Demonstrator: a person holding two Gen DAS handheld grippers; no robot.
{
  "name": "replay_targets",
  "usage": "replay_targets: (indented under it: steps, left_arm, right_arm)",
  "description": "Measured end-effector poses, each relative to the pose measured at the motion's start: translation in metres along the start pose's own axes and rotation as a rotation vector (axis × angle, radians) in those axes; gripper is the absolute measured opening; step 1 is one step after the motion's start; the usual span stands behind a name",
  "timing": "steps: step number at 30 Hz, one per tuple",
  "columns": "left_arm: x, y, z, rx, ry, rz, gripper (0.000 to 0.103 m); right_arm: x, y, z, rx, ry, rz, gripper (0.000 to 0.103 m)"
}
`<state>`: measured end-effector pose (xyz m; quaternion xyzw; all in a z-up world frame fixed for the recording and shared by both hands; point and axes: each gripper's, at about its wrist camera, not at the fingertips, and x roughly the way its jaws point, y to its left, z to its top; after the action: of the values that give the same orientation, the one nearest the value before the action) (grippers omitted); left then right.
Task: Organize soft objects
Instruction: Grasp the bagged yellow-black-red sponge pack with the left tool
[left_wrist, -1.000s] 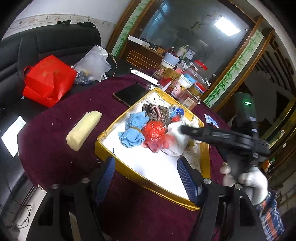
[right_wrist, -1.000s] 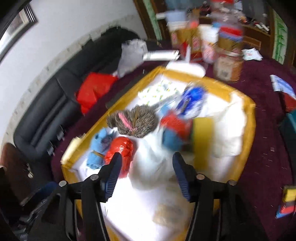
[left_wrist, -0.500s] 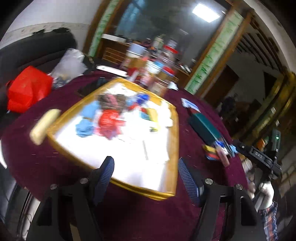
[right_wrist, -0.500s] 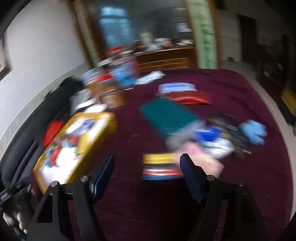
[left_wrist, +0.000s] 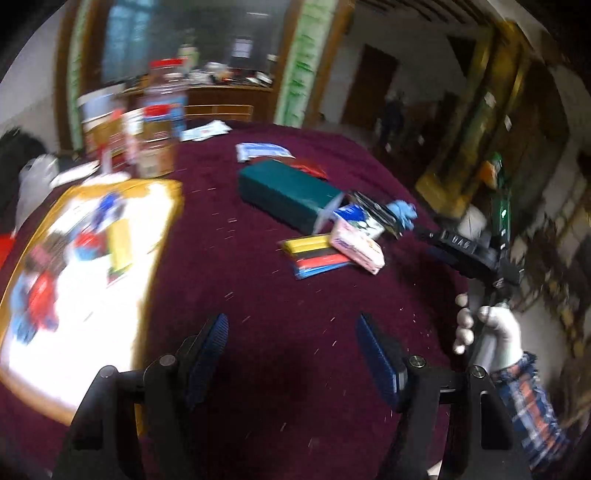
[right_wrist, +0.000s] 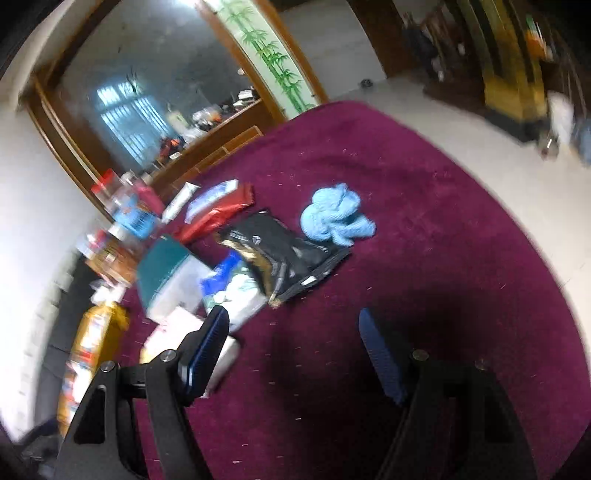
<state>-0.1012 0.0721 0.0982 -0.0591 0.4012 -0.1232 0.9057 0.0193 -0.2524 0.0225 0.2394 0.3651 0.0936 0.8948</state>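
While both tongs gape empty: blue cloth (right_wrist: 338, 216) on maroon tablecloth (right_wrist: 424, 258).

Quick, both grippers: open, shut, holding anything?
Left gripper: open, empty, over bare tablecloth.
Right gripper: open, empty.

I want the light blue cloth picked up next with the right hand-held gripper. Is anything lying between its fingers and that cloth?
Nothing visible does. In the right wrist view, only bare maroon tablecloth lies between the open, empty right hand-held gripper and the light blue cloth. The black pouch sits beside the cloth, left of that path.
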Motion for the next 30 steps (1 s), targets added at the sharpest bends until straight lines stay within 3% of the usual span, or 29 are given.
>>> replay_targets:
  steps: [3,7,12,15,18,20,22,27,30]
  left_arm:
    - [0.047,-0.023,0.016,0.114,0.048,0.01,0.075]
    - [0.114,-0.045,0.034,0.336,0.117,0.089,0.075]
    - [0.154,-0.047,0.054,0.388,0.186,0.044,0.076]
    - [0.172,-0.053,0.058,0.416,0.191,0.035,0.088]
    - [0.179,-0.059,0.053,0.422,0.165,0.058,0.089]
    - [0.172,-0.062,0.05,0.401,0.156,0.074,0.068]
    - [0.161,-0.065,0.045,0.386,0.147,0.061,0.054]
    - [0.123,-0.058,0.023,0.282,0.15,-0.006,0.048]
    - [0.103,-0.046,0.007,0.198,0.144,0.004,0.05]
  right_arm:
    - [0.004,-0.001,-0.002,0.005,0.033,0.017,0.072]
    - [0.007,-0.002,-0.003,0.01,0.049,0.012,0.072]
    - [0.013,-0.002,-0.003,0.024,0.075,0.014,0.072]
    - [0.015,-0.002,-0.002,0.019,0.085,0.016,0.072]
    - [0.02,0.0,-0.003,0.013,0.107,0.013,0.072]
    - [0.021,0.001,-0.004,0.008,0.112,0.007,0.072]
    - [0.021,0.002,-0.004,0.001,0.112,0.001,0.072]
    - [0.022,0.006,-0.006,-0.013,0.114,-0.008,0.075]
    - [0.023,0.01,-0.008,-0.03,0.115,-0.016,0.079]
